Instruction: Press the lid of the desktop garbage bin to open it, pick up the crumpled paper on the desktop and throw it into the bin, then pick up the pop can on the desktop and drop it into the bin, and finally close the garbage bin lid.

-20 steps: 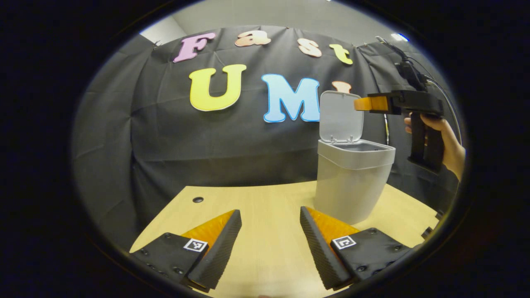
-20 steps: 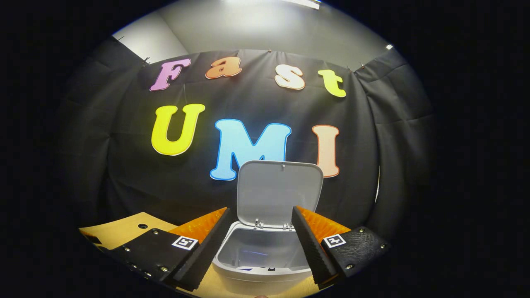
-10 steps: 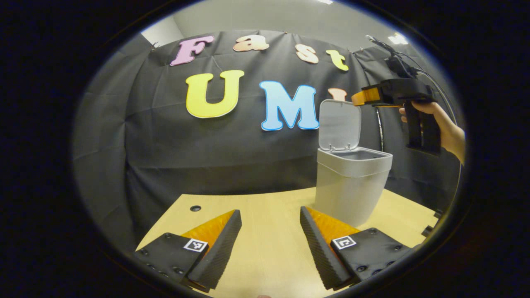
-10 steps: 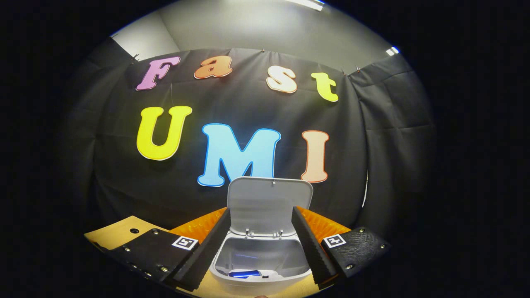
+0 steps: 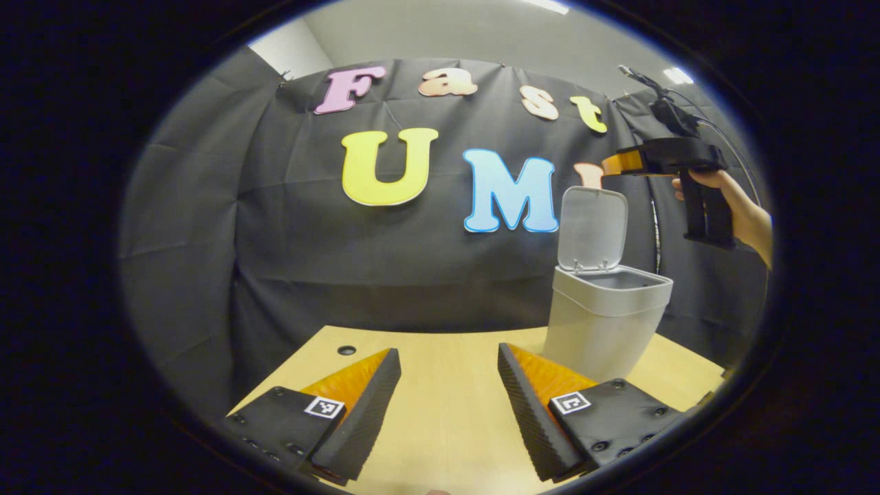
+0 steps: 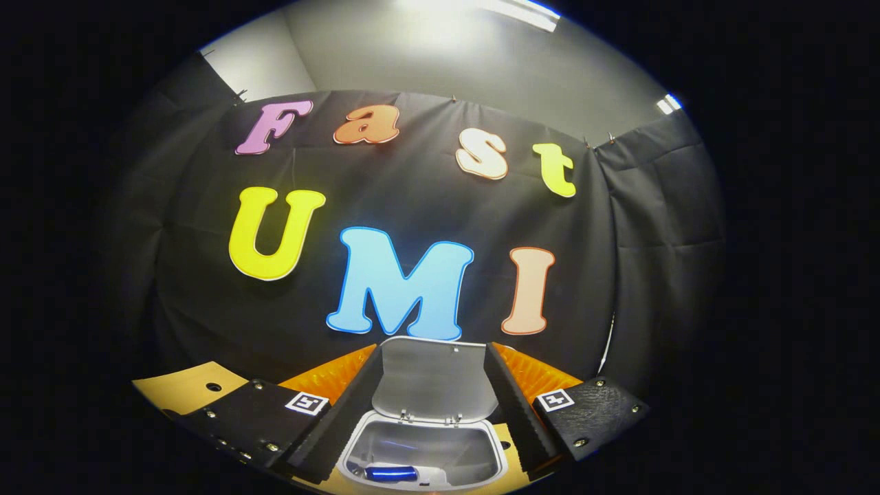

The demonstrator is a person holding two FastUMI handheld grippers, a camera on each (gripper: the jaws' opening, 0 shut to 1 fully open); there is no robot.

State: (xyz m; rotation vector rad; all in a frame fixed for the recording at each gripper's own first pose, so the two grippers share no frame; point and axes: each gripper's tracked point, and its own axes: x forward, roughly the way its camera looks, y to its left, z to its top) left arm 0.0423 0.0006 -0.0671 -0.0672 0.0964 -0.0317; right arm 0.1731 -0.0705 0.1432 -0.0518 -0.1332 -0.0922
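1. Now the can (image 6: 390, 473) lay inside the bin (image 5: 605, 309), lid (image 5: 591, 220) upright.
2. Both claws, left (image 5: 448, 405) and right (image 6: 433, 405), gaped empty.
3. Closing remained: the right needed to push that lid down.

1. The garbage bin (image 5: 597, 323) is pale grey all over, and so is its raised lid (image 5: 592, 227).
2. The desk (image 5: 447, 412) is light yellowish wood.
3. Inside the bin lies a blue pop can (image 6: 390, 473).
4. The booth's cloth wall (image 6: 646, 275) is black.
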